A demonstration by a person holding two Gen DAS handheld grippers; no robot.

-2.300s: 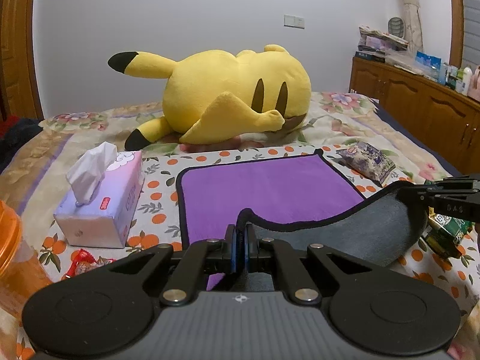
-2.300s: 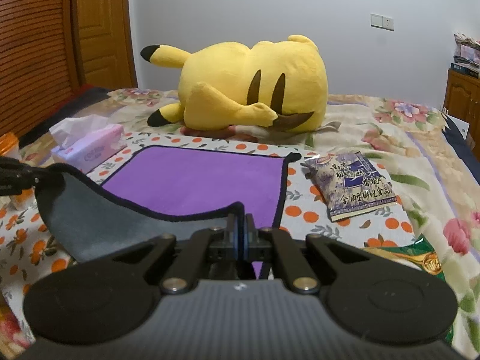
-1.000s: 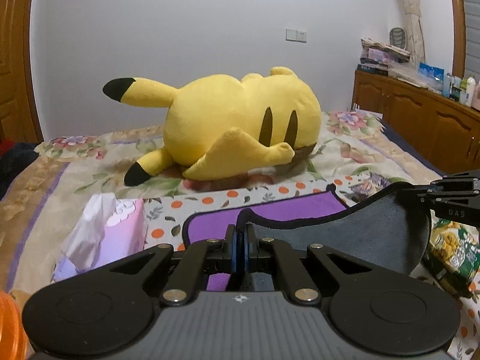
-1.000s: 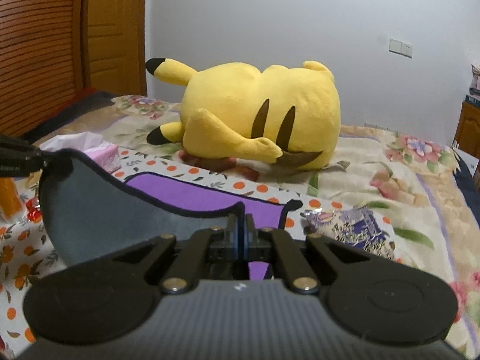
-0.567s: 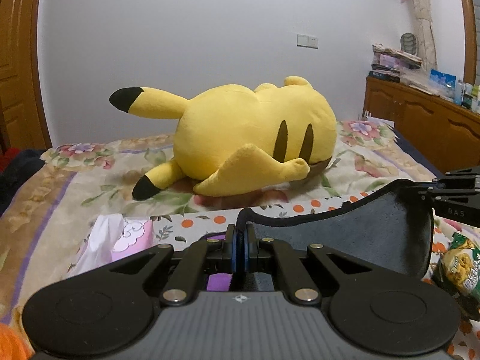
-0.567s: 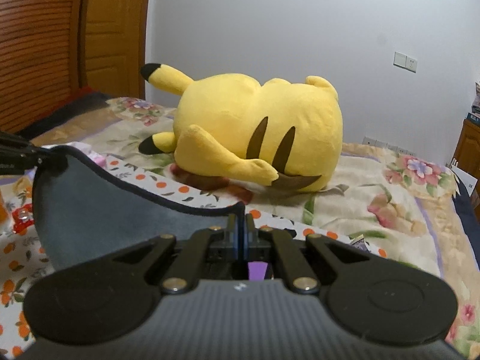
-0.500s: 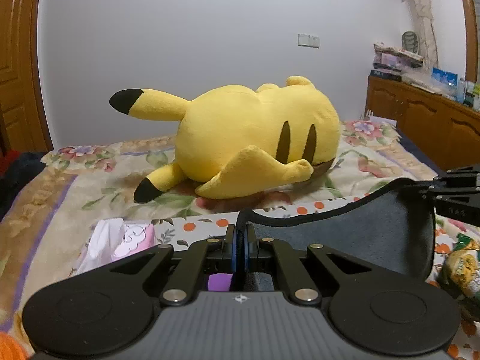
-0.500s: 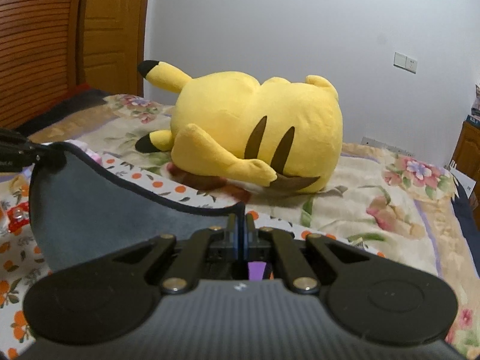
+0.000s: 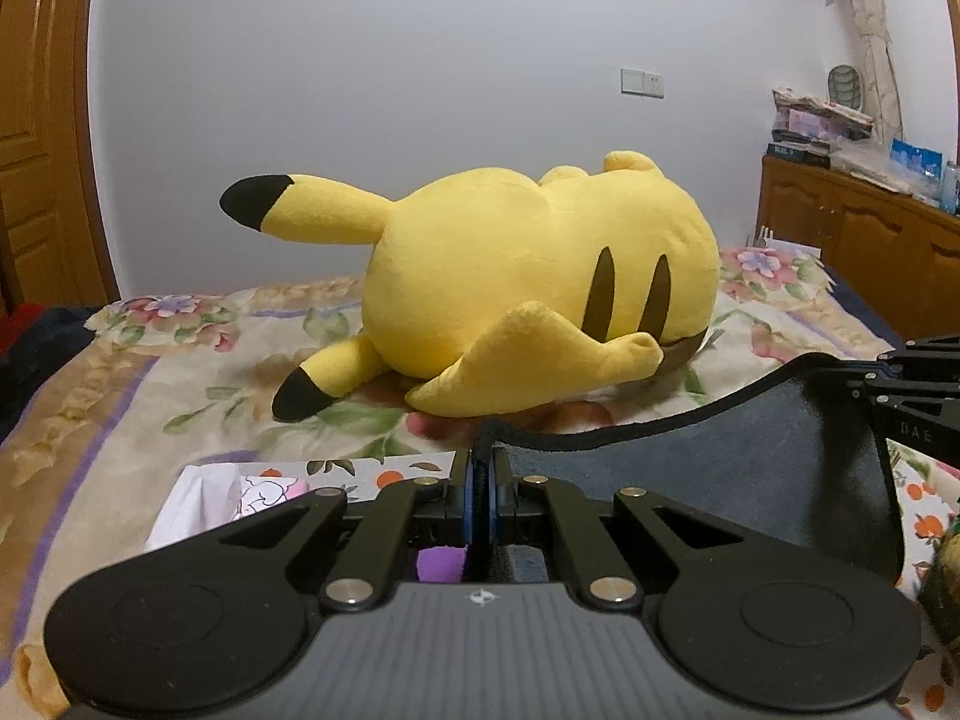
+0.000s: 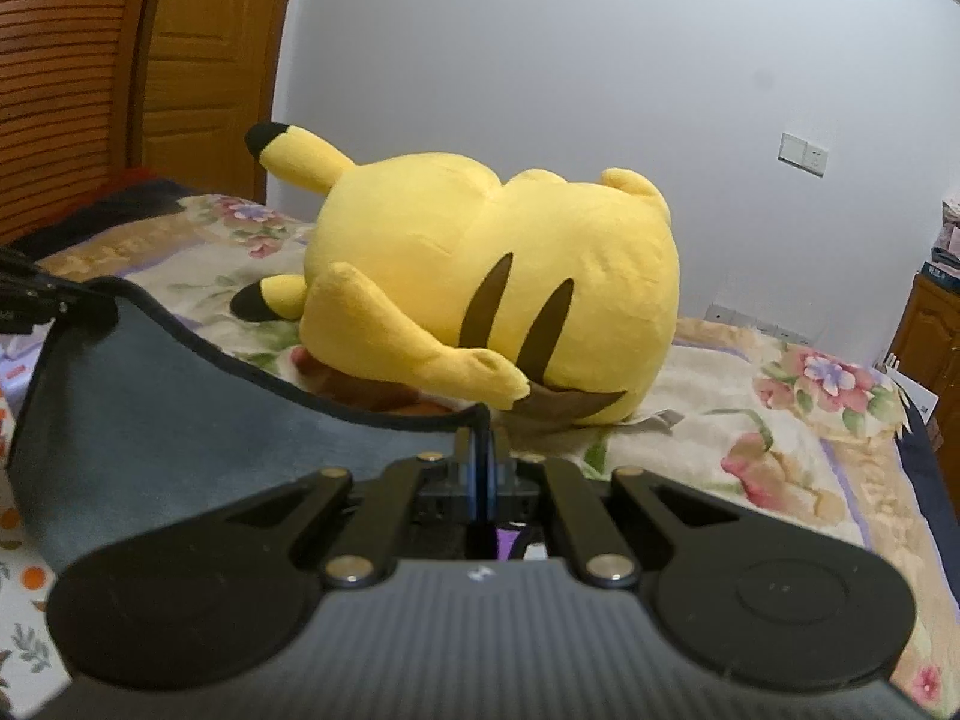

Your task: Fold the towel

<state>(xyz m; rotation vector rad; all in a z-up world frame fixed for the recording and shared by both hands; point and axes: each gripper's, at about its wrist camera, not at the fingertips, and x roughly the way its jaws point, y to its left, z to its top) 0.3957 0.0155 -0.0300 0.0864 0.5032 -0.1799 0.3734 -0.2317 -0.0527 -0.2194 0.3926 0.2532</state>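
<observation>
The towel (image 9: pixel 720 480) is purple on one face and grey on the other, with a dark hem. Its near edge hangs lifted between both grippers, grey side toward the cameras. My left gripper (image 9: pixel 482 450) is shut on one corner of the towel; a sliver of purple (image 9: pixel 441 564) shows under its fingers. My right gripper (image 10: pixel 482 438) is shut on the other corner, and the grey towel (image 10: pixel 180 420) sags to its left. Each gripper shows in the other's view at the frame edge: the right gripper (image 9: pixel 888 372) and the left gripper (image 10: pixel 72 303). The rest of the towel is hidden below.
A big yellow plush toy (image 9: pixel 540 300) lies on the floral bedspread (image 9: pixel 120 396) just beyond the lifted edge. A tissue box (image 9: pixel 240 498) sits at the left. A wooden cabinet (image 9: pixel 852 240) stands along the right wall, a wooden door (image 10: pixel 204 60) at the left. A snack bag (image 9: pixel 945 564) lies right.
Both grippers have carried the lifted towel edge forward toward the plush toy, which now looks larger and closer. The purple face and the snack packets have dropped out of sight beneath the grippers.
</observation>
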